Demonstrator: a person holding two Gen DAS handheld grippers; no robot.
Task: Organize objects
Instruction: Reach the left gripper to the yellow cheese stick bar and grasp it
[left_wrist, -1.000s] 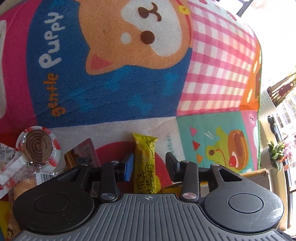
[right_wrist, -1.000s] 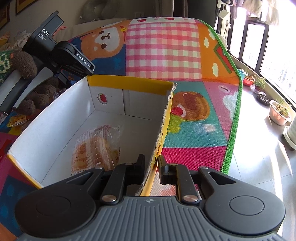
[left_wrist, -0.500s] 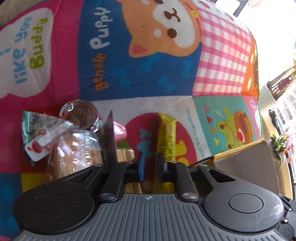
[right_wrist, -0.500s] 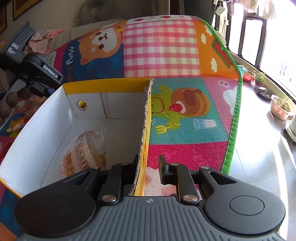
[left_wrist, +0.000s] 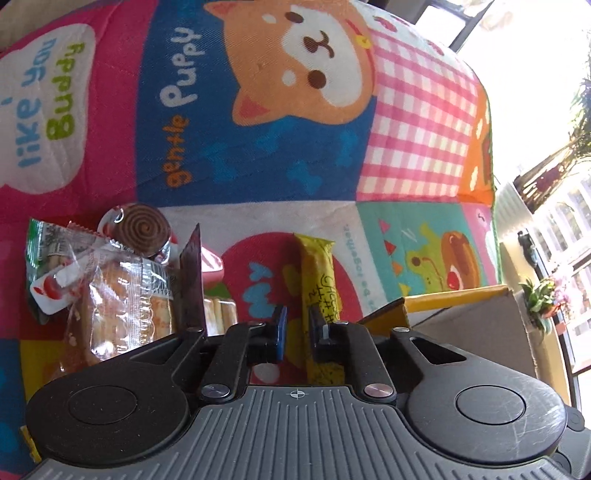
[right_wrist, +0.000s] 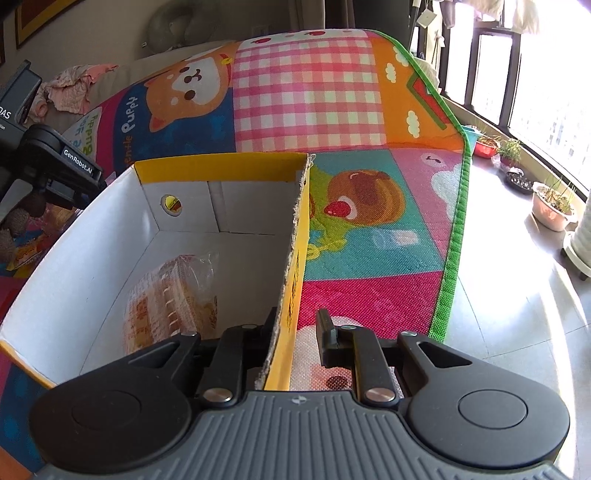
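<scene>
Two grippers at work over a play mat (left_wrist: 413, 122).
Left gripper (left_wrist: 295, 325), narrowly parted, grips nothing beside the yellow snack bar (left_wrist: 319, 273); right gripper (right_wrist: 297, 332), released, straddles the box (right_wrist: 295, 236) wall; a bread packet (right_wrist: 166, 295) lies inside.

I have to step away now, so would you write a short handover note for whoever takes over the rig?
Left gripper: open, empty, low over the play mat, beside the yellow snack bar.
Right gripper: open, straddling the cardboard box side wall.
Done: one clear biscuit pack lies in the box.
Left: yellow bar, spiral lollipop and wrapped snacks remain on the mat.
</scene>
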